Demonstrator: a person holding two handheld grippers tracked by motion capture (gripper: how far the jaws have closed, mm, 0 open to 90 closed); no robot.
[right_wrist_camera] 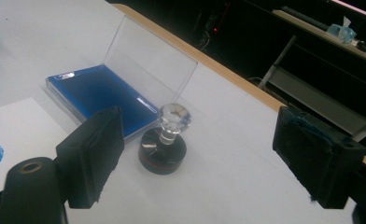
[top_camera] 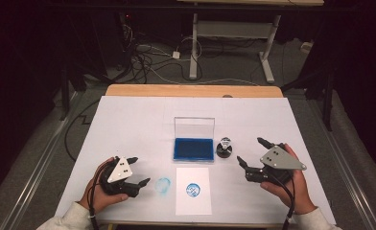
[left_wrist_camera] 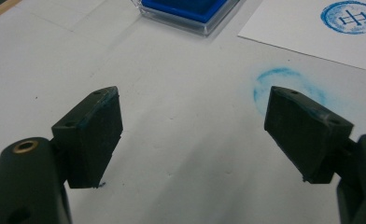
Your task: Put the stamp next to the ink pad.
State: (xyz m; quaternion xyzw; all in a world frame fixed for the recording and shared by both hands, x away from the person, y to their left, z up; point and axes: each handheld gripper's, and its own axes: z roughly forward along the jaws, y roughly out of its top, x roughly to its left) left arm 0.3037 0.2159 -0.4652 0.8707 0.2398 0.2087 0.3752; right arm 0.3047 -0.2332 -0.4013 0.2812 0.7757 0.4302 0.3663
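A blue ink pad (top_camera: 193,147) (right_wrist_camera: 102,95) lies in an open clear case at the table's middle, its lid standing up behind it. Just right of it stands a round black stamp with a clear knob (top_camera: 224,147) (right_wrist_camera: 165,140). A white paper sheet (top_camera: 193,190) lies in front of the pad and bears a round blue print (top_camera: 193,189) (left_wrist_camera: 351,16). My left gripper (top_camera: 139,170) (left_wrist_camera: 195,133) rests open at the front left, beside a blue smudge (top_camera: 163,185) (left_wrist_camera: 284,86) on the table cover. My right gripper (top_camera: 251,151) (right_wrist_camera: 200,158) stands open, just right of the stamp, holding nothing.
The table is covered with white paper (top_camera: 128,124), its wooden edge (top_camera: 191,90) showing at the far side. Beyond it stand a white desk frame (top_camera: 234,33) and loose cables (top_camera: 147,57) on the floor.
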